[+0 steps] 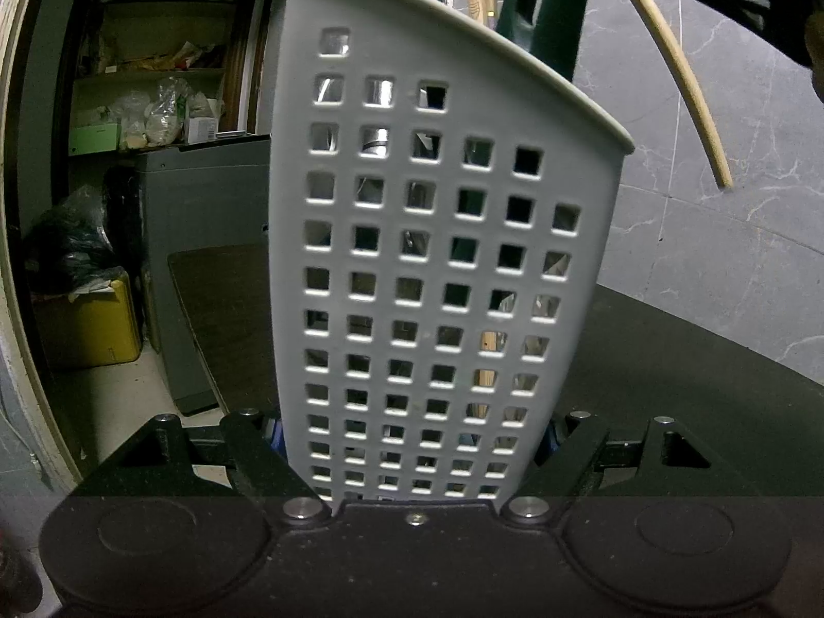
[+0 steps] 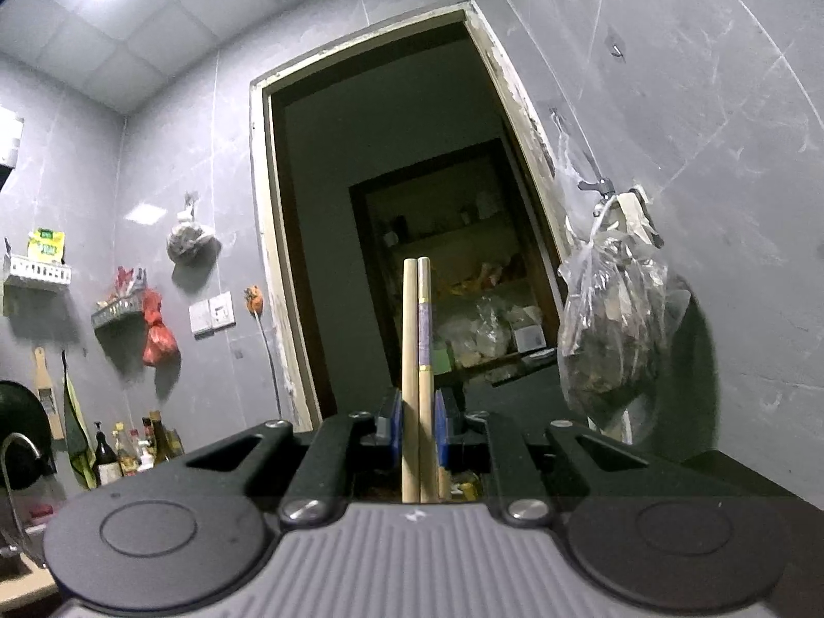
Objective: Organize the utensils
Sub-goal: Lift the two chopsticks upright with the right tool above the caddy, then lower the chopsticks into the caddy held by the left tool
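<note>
R hand-held gripper (image 2: 417, 425) clamps chopsticks (image 2: 417, 340), lower ends hidden.

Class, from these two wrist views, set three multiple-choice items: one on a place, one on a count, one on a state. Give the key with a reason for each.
1. Where do the kitchen bottles stand, in the right wrist view?
A. lower left
B. upper right
C. inside the doorway

2. How many chopsticks does the right tool hold?
A. one
B. two
C. four

3. The left tool is
A. wide open on nothing
B. shut on the grey holder
C. shut on a spoon

Key: A, they cluster at the lower left; B, two sticks stand side by side; B, the holder fills the gap between its fingers.
</note>
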The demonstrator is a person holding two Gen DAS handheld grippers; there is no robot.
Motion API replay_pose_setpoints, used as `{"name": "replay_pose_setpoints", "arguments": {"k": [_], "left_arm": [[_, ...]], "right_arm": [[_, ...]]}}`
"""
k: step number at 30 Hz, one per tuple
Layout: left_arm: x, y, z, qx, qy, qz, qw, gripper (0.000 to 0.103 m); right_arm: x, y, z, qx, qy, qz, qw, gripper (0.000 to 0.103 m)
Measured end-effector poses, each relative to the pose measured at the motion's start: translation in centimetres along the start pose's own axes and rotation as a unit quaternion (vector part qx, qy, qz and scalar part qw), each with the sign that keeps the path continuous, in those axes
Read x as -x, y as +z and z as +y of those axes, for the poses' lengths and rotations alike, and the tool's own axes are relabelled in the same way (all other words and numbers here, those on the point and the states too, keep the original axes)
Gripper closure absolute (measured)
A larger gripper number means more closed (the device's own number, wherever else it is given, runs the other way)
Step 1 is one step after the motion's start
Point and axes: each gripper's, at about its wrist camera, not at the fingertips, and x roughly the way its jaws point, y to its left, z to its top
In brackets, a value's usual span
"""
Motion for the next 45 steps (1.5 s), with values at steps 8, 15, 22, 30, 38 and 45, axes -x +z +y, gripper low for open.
{"name": "replay_pose_setpoints", "arguments": {"k": [8, 15, 22, 30, 38, 45], "left_arm": [[0.0, 0.0, 0.0, 0.000, 0.000, 0.000, 1.0000, 0.022], [0.0, 0.0, 0.0, 0.000, -0.001, 0.000, 1.0000, 0.022], [0.0, 0.0, 0.0, 0.001, -0.001, 0.000, 1.0000, 0.022], [-0.1, 0.0, 0.0, 0.001, -0.002, 0.000, 1.0000, 0.022], [-0.1, 0.0, 0.0, 0.001, -0.002, 0.000, 1.0000, 0.022], [-0.2, 0.0, 0.0, 0.001, -0.002, 0.000, 1.0000, 0.022]], "right_arm": [[-1.6, 0.5, 0.2, -0.012, 0.014, -0.020, 1.000, 0.088], [-3.1, 0.3, 0.3, -0.025, 0.018, -0.040, 0.999, 0.088], [-4.5, -0.8, 0.4, -0.035, 0.017, -0.048, 0.998, 0.088], [-5.0, -2.7, 0.2, -0.035, 0.010, -0.041, 0.998, 0.088], [-5.1, -4.3, 0.0, -0.041, 0.006, -0.032, 0.999, 0.088], [-4.4, -5.1, -0.2, -0.035, 0.004, -0.026, 0.999, 0.088]]}}
